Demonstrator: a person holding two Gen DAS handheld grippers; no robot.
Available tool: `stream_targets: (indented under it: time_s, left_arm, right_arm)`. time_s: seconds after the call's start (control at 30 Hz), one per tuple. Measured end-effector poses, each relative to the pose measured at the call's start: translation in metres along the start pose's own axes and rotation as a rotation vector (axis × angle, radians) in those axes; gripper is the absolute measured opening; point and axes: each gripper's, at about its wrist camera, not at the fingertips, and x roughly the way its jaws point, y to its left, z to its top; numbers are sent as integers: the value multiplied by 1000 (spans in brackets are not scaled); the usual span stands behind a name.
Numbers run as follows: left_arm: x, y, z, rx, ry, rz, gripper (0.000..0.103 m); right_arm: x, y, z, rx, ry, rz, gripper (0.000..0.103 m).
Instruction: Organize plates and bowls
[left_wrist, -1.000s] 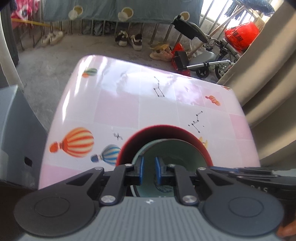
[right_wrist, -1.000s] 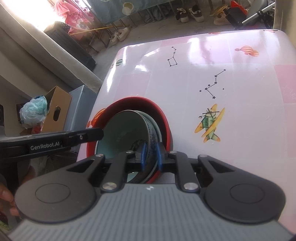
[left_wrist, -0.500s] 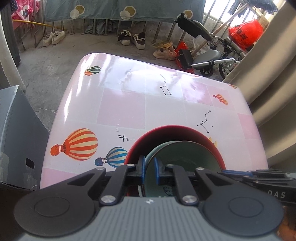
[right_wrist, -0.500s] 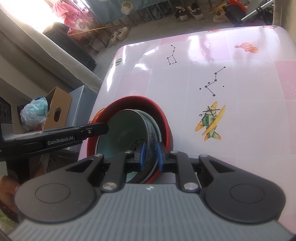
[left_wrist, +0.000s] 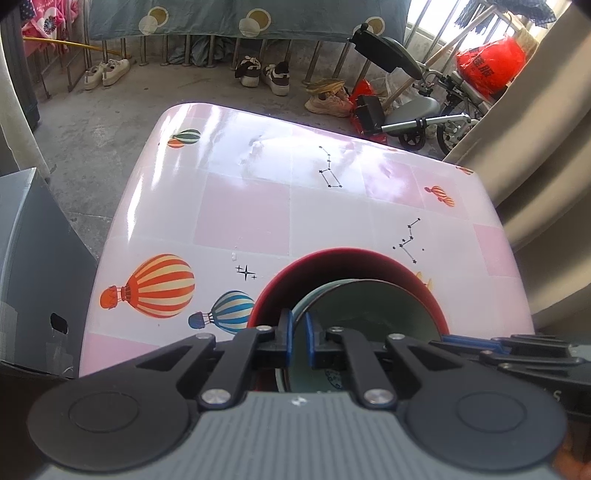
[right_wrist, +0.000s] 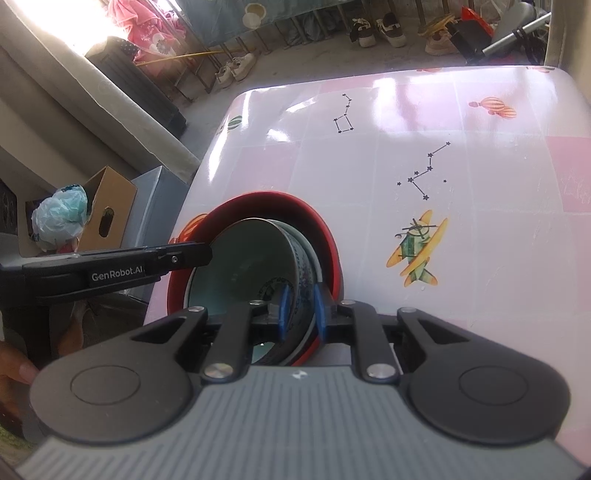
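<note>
With left gripper (left_wrist: 299, 339) and right gripper (right_wrist: 301, 308) both clamped on the nested bowls (right_wrist: 255, 258) at lower centre, lift level, evenly, no tilting.

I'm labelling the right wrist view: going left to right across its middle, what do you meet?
Brown cardboard box → black left gripper → pale green ceramic bowl → red outer bowl → yellow-green airplane print on the pink checked tablecloth.
</note>
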Motion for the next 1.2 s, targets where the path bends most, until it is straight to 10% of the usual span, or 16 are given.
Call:
stream_targets:
  time_s: [0.8, 1.2]
  left_arm:
    - [1, -19, -6, 109, -27, 90, 8]
    - [-15, -15, -12, 20, 23, -93, 1]
  right_arm:
    - [4, 5, 1, -40, -44, -36, 11]
    - [4, -2, 0, 18, -59, 16, 8]
